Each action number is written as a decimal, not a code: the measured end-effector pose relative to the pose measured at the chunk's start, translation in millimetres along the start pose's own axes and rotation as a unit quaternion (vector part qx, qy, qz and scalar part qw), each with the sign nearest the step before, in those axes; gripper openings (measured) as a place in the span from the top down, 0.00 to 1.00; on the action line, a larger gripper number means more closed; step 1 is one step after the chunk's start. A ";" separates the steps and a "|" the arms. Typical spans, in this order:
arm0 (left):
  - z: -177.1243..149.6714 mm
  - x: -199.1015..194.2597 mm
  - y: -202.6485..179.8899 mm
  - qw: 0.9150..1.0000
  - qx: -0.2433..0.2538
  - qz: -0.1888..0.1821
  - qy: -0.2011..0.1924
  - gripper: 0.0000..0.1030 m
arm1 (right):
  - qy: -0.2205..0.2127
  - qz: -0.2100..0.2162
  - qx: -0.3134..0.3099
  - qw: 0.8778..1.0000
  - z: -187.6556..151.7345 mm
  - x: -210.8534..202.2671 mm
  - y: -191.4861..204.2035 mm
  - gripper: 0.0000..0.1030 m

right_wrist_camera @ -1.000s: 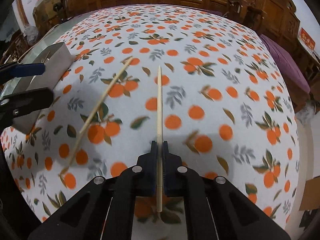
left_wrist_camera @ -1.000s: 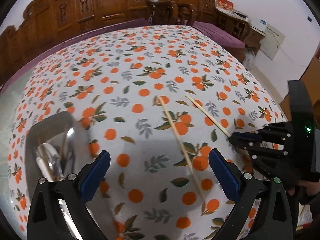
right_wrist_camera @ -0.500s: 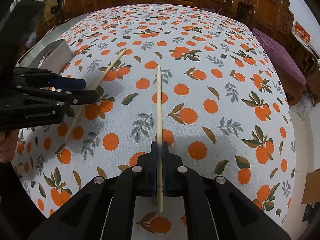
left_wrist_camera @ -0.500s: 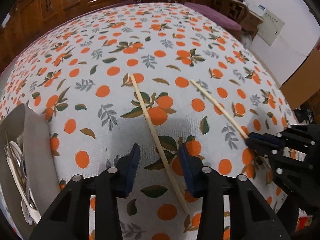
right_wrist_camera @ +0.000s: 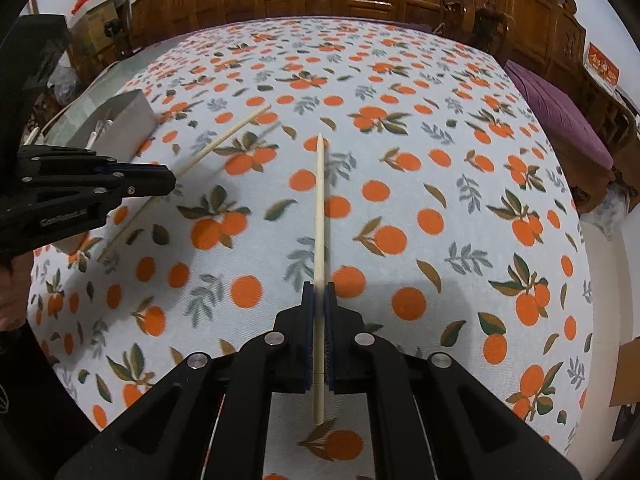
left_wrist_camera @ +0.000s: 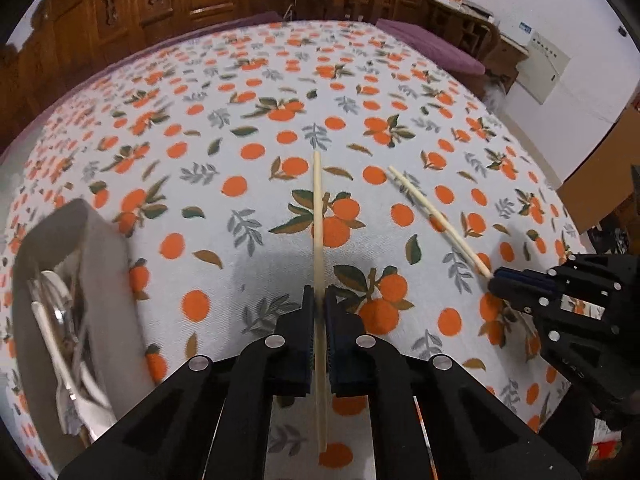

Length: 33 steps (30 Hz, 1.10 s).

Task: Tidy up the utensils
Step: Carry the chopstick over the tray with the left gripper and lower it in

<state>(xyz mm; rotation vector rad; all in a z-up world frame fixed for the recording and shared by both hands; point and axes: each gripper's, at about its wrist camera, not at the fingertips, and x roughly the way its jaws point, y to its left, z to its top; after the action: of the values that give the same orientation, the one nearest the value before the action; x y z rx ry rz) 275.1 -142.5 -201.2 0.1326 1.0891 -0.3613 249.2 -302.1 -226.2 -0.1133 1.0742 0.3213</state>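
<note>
step: both chopsticks gripped | left gripper (left_wrist_camera: 318, 312) just closed, pinching left chopstick (left_wrist_camera: 317, 216) | right gripper (right_wrist_camera: 319, 300) pinching right chopstick (right_wrist_camera: 319, 208) | utensil box (left_wrist_camera: 102, 280) at 9 o'clock of left gripper | next: lift, carry both to box

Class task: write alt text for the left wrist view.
The left gripper is shut on a chopstick above an orange-print tablecloth. The right gripper holds a second chopstick; a grey utensil box sits left.
</note>
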 end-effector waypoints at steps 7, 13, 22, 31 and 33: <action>-2.9 -38.0 10.6 1.000 -0.006 -0.006 -0.030 0.96 | -0.023 0.003 -0.011 1.000 13.8 -19.4 19.6 0.94; -6.0 -72.4 26.6 0.998 -0.013 -0.006 -0.058 0.96 | -0.042 0.009 -0.019 0.999 25.9 -34.3 38.6 0.94; -22.2 -110.1 60.8 0.996 -0.028 0.003 -0.080 0.96 | -0.060 0.021 -0.038 0.997 44.0 -45.7 77.4 0.94; -35.3 -126.7 96.9 0.995 -0.048 0.014 -0.088 0.96 | -0.063 0.030 -0.058 0.996 55.0 -49.0 109.6 0.94; -38.4 -126.5 103.9 0.995 -0.052 0.014 -0.086 0.96 | -0.063 0.031 -0.061 0.996 56.0 -49.8 113.4 0.94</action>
<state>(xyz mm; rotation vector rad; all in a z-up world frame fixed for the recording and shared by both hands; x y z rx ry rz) 227.2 -6.7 -114.5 0.0244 0.9328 -0.2850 239.4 -190.9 -148.5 -0.1664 0.9340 0.4448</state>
